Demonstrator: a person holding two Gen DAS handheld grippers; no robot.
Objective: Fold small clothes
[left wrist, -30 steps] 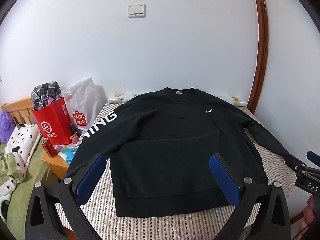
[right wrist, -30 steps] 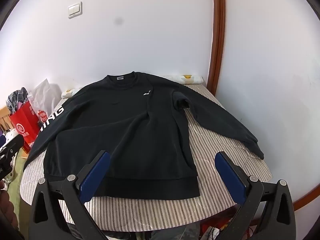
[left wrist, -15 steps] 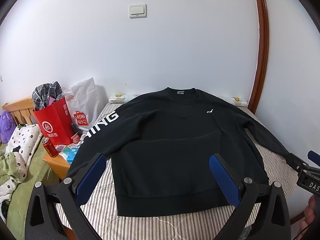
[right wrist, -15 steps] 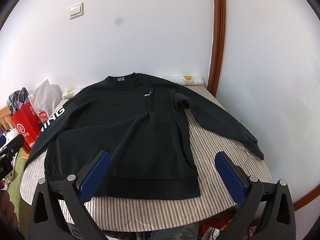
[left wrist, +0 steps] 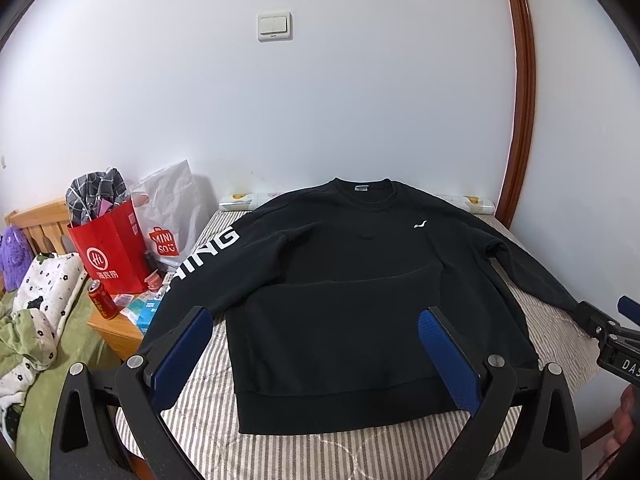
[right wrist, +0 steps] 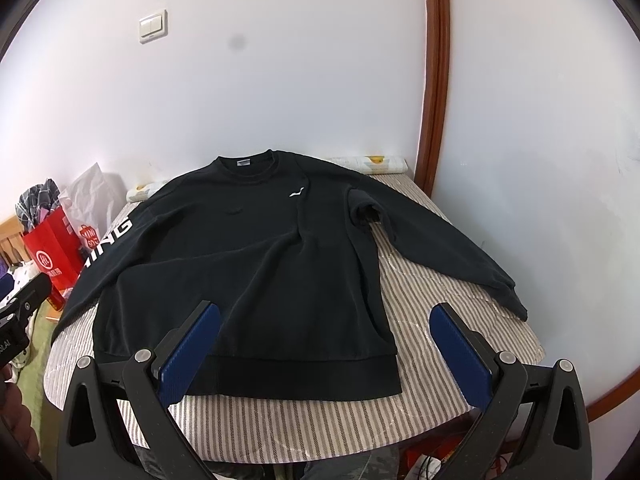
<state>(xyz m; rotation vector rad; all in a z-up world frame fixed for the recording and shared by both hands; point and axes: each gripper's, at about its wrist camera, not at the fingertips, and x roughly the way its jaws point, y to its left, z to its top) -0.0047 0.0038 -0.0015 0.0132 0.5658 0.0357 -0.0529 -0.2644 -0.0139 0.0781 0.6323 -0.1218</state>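
Observation:
A black long-sleeved sweatshirt (left wrist: 360,288) (right wrist: 256,264) lies flat, front up, on a striped table (left wrist: 200,412) (right wrist: 432,308), collar toward the wall and both sleeves spread out. White letters run down its left sleeve (left wrist: 208,252). Its right sleeve (right wrist: 448,240) reaches toward the table's right edge. My left gripper (left wrist: 316,356) hovers open above the hem, nothing between its blue pads. My right gripper (right wrist: 324,352) hangs open over the hem's right corner, also holding nothing.
Left of the table stand a red paper bag (left wrist: 108,252), a white plastic bag (left wrist: 168,208), a red can (left wrist: 102,298) and a wooden stand (left wrist: 112,328). Bedding lies at far left (left wrist: 28,320). A brown door frame (right wrist: 434,80) rises behind the table's right side.
Both grippers have drifted slightly; the sweatshirt sits a little higher in the left wrist view. Nothing was taken hold of.

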